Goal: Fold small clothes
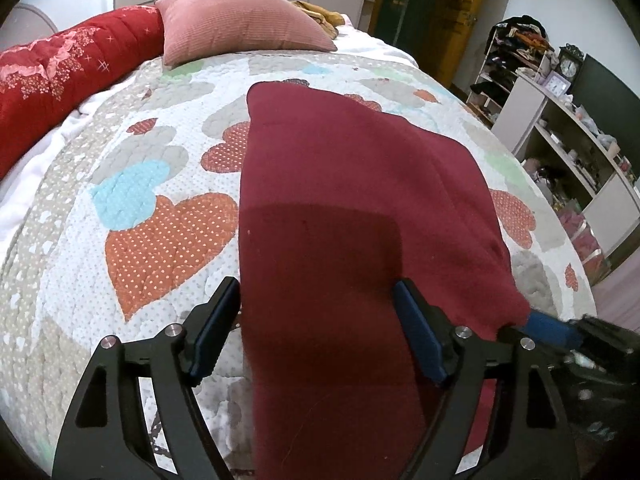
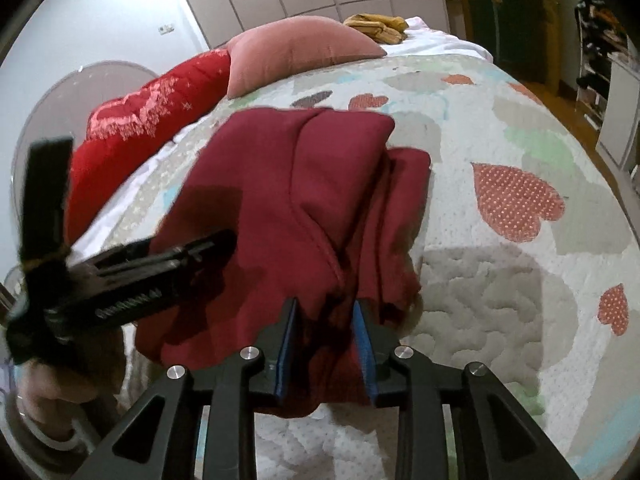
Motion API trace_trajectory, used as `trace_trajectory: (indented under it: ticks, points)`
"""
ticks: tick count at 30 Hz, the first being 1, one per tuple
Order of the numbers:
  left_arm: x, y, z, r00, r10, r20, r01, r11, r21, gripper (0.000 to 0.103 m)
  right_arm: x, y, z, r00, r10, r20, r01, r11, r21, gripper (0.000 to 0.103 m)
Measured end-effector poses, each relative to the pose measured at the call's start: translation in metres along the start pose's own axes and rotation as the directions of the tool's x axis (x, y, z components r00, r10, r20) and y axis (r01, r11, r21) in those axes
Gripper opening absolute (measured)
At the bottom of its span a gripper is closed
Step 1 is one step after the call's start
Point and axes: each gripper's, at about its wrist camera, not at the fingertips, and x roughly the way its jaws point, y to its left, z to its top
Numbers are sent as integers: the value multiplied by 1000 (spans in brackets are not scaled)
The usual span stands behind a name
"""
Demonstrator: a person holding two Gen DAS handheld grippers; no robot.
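A dark red garment lies folded lengthwise on the heart-patterned quilt. My left gripper is open above its near end, one finger off the cloth's left edge, one over the cloth. My right gripper is shut on the garment's near right corner, with bunched cloth between the blue pads. The right gripper's tip shows in the left wrist view at that corner. The left gripper shows at the left of the right wrist view, over the cloth.
A pink cushion and a red bolster lie at the bed's far end. Yellow cloth lies beyond the cushion. Shelves with clutter stand right of the bed. A wooden door is behind.
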Motion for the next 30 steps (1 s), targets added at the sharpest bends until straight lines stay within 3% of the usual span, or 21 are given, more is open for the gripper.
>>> trace_trajectory:
  ticks: [4, 7, 13, 21, 24, 27, 30]
  points:
    - [0, 0, 0, 1000, -2, -1, 2, 1000, -3, 80, -15, 10, 7, 998, -19, 56, 20, 1000, -19, 30]
    - [1, 0, 1, 1000, -3, 1, 3, 1000, -1, 81, -16, 19, 13, 997, -13, 74, 16, 999, -37, 39]
    - [5, 1, 0, 1000, -10, 7, 10, 1000, -5, 83, 15, 17, 18, 994, -110, 25, 111, 991, -78, 38]
    - [-5, 14, 2, 998, -59, -14, 58, 997, -45, 83, 5, 1, 18, 998, -42, 38, 43, 999, -12, 38]
    - [-19, 16, 1, 999, -28, 28, 29, 999, -42, 83, -10, 4, 21, 995, -69, 73, 70, 998, -6, 39]
    - [-35, 10, 0, 996, 41, 82, -41, 999, -5, 83, -20, 11, 24, 985, -140, 101, 144, 989, -31, 48]
    - [-48, 0, -2, 988, 96, 122, -102, 994, 42, 83, -28, 17, 26, 980, -150, 128, 155, 987, -29, 49]
